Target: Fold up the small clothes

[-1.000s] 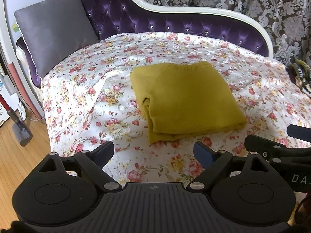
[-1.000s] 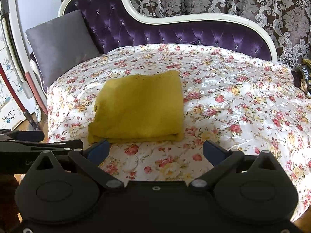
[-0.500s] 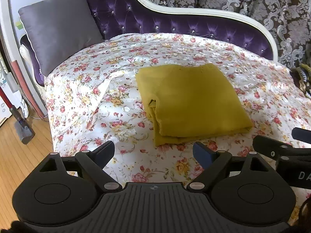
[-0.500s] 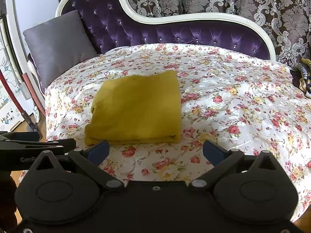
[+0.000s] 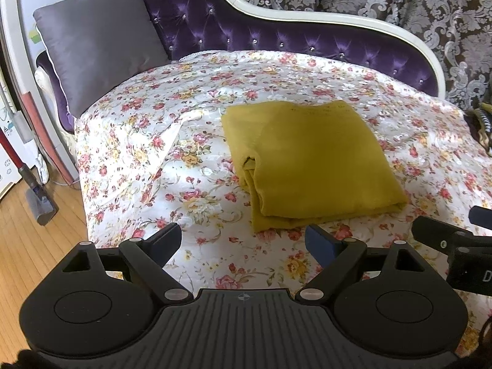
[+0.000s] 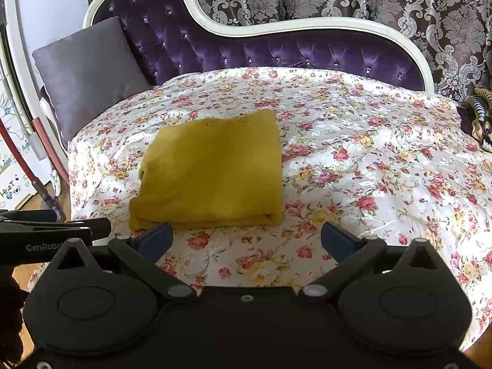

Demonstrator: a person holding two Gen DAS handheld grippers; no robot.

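A mustard-yellow garment (image 5: 310,160) lies folded into a neat rectangle on the floral bedspread (image 5: 147,141); it also shows in the right wrist view (image 6: 215,169). My left gripper (image 5: 243,243) is open and empty, held above the spread just short of the garment's near edge. My right gripper (image 6: 246,240) is open and empty, just in front of the garment's near edge. Each gripper shows at the edge of the other's view: the right one (image 5: 455,236) and the left one (image 6: 61,230).
A grey cushion (image 5: 98,46) leans at the left end of the purple tufted chaise back (image 5: 276,33). Striped cloth (image 6: 482,120) lies at the far right. A red-handled vacuum (image 5: 27,181) stands on the wooden floor (image 5: 33,246) to the left.
Both grippers have drawn back and up a little from the folded garment and stay open. The garment has not moved.
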